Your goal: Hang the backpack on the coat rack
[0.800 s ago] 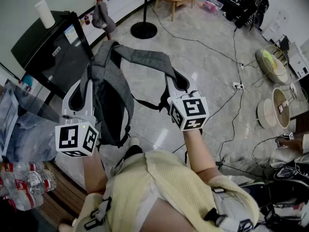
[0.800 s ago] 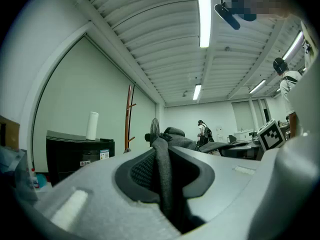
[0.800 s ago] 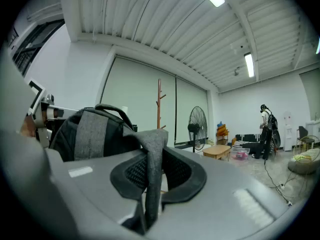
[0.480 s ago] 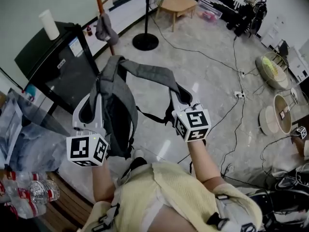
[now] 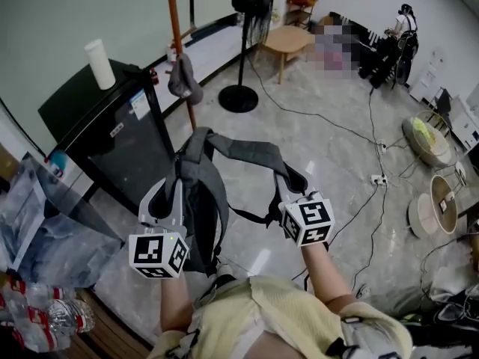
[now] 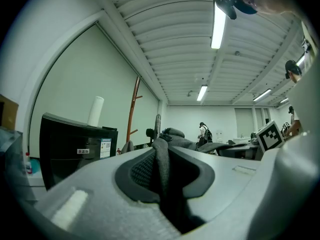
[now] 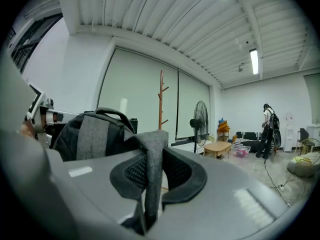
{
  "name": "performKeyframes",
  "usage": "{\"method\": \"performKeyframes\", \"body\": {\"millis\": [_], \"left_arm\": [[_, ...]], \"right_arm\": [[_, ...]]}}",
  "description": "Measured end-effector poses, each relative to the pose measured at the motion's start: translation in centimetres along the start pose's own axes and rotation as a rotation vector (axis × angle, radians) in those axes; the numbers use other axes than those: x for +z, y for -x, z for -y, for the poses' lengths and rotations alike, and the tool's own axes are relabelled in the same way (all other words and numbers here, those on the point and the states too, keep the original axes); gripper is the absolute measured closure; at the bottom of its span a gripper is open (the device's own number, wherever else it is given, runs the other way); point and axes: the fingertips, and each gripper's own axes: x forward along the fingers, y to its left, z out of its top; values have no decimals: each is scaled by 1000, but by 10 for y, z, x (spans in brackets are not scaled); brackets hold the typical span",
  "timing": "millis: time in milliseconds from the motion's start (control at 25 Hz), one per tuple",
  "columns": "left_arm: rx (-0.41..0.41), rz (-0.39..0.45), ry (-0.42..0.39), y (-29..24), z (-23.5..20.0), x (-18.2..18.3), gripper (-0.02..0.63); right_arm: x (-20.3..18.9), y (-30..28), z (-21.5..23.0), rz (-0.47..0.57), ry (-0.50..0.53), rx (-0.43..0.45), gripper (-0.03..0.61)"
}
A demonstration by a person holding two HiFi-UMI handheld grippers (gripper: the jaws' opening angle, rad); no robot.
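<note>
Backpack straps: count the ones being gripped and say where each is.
2. One shoulder strap is clamped in the left tool, the second strap in the right tool; more could be hidden behind the backpack.

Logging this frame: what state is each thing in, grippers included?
left gripper: shut on a backpack strap.
right gripper: shut on a backpack strap.
backpack: held up by its straps, not yet on the rack.
coat rack: upright, a grey cap hanging on it.
fan: standing upright.

Left gripper, right gripper: jaws clamped.
</note>
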Motion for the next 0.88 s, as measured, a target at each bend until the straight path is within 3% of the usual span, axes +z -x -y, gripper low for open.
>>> {"method": "performKeyframes", "body": {"millis": [360, 600, 880], "left_arm": [[-68, -9, 69, -21, -31, -18, 555], [-64, -22, 96, -40, -47, -26, 555], [-10, -27, 104, -78, -55, -32, 555]], "right_arm": [[6, -49, -6, -4, -6, -34, 540], [9, -80, -3, -15, 26, -21, 540], [1, -128, 22, -10, -7, 27, 540]]}}
